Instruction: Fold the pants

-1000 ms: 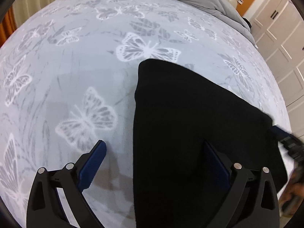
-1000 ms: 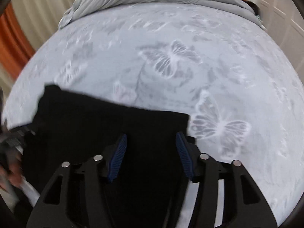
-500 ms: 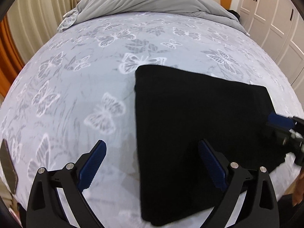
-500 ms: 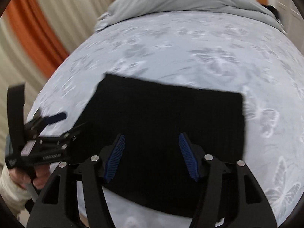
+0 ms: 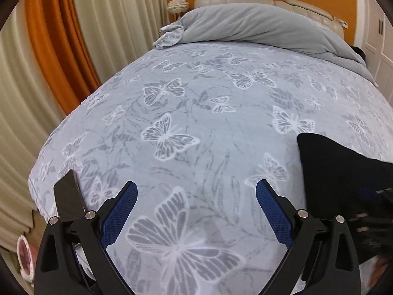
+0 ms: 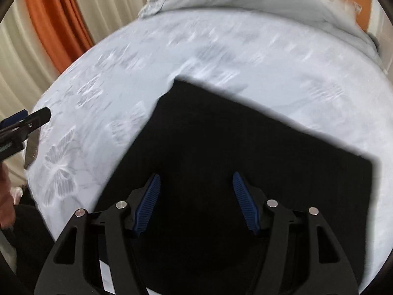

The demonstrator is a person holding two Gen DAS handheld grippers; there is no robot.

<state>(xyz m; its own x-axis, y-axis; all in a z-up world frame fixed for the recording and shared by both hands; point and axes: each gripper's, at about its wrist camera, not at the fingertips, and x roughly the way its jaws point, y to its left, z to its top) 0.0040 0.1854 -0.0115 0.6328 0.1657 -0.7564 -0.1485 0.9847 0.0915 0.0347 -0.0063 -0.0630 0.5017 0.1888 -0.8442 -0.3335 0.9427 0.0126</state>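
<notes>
The black pants point(image 5: 339, 177) lie folded into a flat rectangle on the butterfly-print bed sheet point(image 5: 196, 123). In the left wrist view they fill only the right edge. My left gripper point(image 5: 196, 184) is open over bare sheet, to the left of the pants, with nothing between its blue pads. In the right wrist view the pants point(image 6: 245, 135) spread under my right gripper point(image 6: 196, 174), which hovers open over their near part and pinches no cloth. The left gripper point(image 6: 24, 123) shows at that view's left edge, clear of the pants.
A bunched grey duvet point(image 5: 258, 24) lies across the head of the bed below a padded headboard. Orange and cream curtains point(image 5: 49, 49) hang along the left side. A flat dark object point(image 5: 67, 196) rests near the bed's left edge. White wardrobe doors point(image 5: 378, 36) stand on the right.
My left gripper has swung left off the pants and tipped upward, so the pants slid to its view's right edge. The right gripper moved left over the pants, its jaws slightly wider.
</notes>
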